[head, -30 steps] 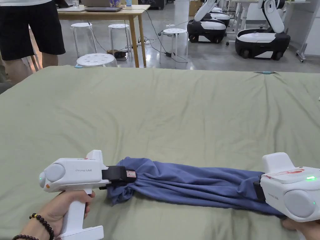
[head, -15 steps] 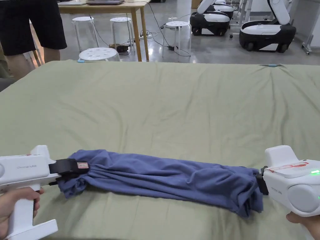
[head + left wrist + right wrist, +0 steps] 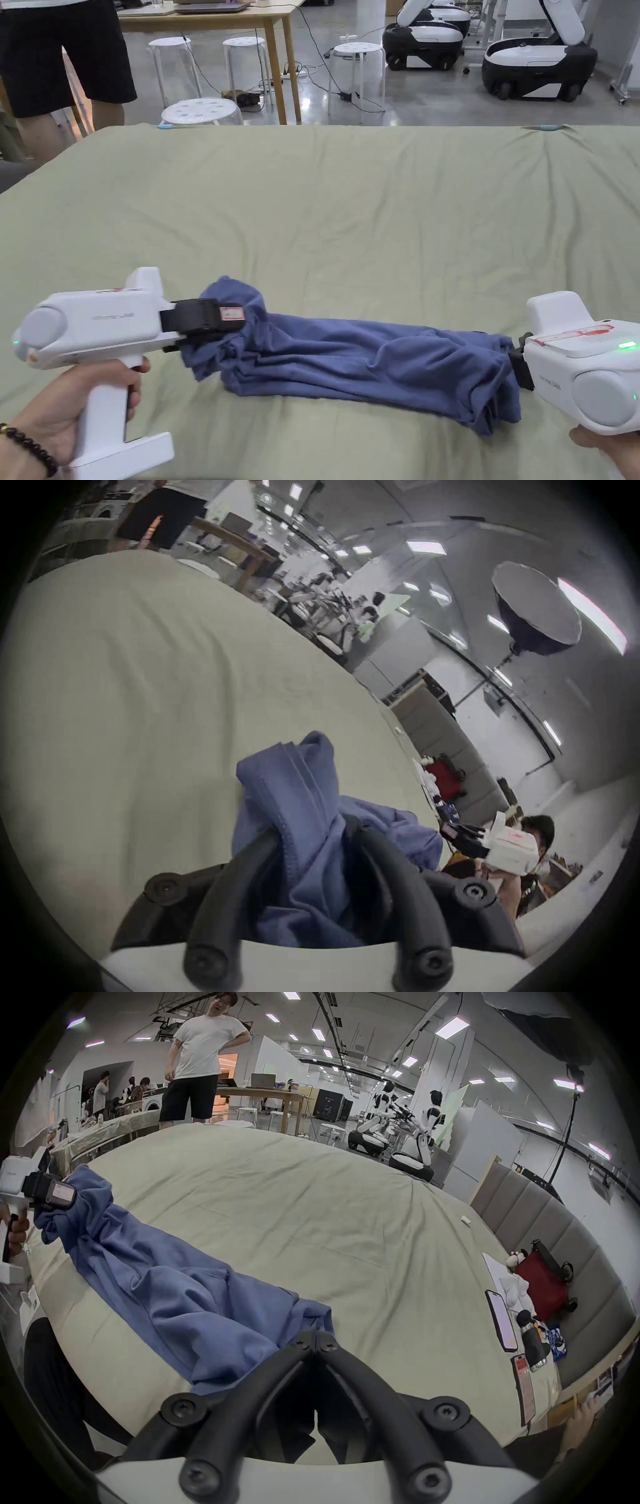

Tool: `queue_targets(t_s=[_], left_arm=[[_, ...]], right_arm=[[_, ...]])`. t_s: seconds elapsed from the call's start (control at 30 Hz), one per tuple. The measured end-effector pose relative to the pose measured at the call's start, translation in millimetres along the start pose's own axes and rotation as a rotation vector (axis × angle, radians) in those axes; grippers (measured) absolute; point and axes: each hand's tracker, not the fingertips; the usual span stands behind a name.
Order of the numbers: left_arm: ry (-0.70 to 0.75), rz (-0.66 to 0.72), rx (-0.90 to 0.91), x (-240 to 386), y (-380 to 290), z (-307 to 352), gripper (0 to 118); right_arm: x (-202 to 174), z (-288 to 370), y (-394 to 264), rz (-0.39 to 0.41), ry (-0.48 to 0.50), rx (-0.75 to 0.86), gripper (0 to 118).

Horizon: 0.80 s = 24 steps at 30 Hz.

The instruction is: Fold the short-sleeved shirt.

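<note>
One blue short-sleeved shirt (image 3: 369, 365) lies bunched into a long rope across the near edge of a bed (image 3: 350, 206) covered in a pale green sheet, strung between two hand-held grippers. The left gripper (image 3: 234, 312) has its fingers closed on a gathered wad at one end of the shirt; in the left gripper view, cloth fills the space between the two black fingers (image 3: 263, 847) and a hemmed edge stands up above them. The right gripper (image 3: 317, 1338) pinches the other end, its fingers drawn together at the tips with blue fabric caught there. That end sags in a crumpled heap on the sheet, while the left end is raised slightly off it.

By the look of it, the folding has barely begun: no flat panel, no neat crease and no tucked sleeve can be made out, and the garment would first need to be spread out before any fold is laid.

Beyond the bed stand four white stools (image 3: 201, 111), one wooden table (image 3: 269, 25) and two white-and-black wheeled robot bases (image 3: 537, 62). One bystander in dark shorts (image 3: 62, 50) waits at the far left corner.
</note>
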Motion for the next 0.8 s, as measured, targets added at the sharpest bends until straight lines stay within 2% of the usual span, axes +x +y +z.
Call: queue_targets(t_s=[0.13,0.3,0.37,0.43,0.5,0.53,0.63,0.7,0.8], left_arm=[[-0.033,-0.053,-0.101,24.6,-10.1,-48.5,21],[0.058,-0.036,-0.18,36.3,-25.5,-94.5,24],[0.042,0.003,-0.148,33.3,-26.9,-96.9,38],[-0.009,0.026,-0.108,40.4,-28.5,-92.4,67],[-0.053,-0.004,-0.123,48.0,-30.0,-92.0,90],[-0.054,-0.024,-0.129,50.1,-28.6,-93.0,96],[0.001,-0.099,-0.146,62.9,-24.0,-92.1,97],[-0.01,-0.094,-0.126,71.2,-17.4,-78.8,96],[-0.145,-0.07,-0.051,63.8,-0.9,-49.4,96]], right_arm=[[8.3,1.4,-4.4,-0.016,-0.004,0.001,0],[23.6,3.0,-11.4,-0.041,-0.021,-0.003,0],[29.7,2.4,-13.6,-0.048,-0.029,-0.003,0],[33.1,4.9,-16.6,-0.057,-0.037,-0.004,0],[35.5,5.6,-18.7,-0.064,-0.041,-0.005,0],[36.0,5.5,-19.3,-0.067,-0.042,-0.005,0],[36.7,5.0,-20.2,-0.072,-0.041,-0.007,0],[35.7,5.5,-20.9,-0.069,-0.038,-0.007,0],[33.5,5.0,-20.4,-0.058,-0.033,-0.006,0]])
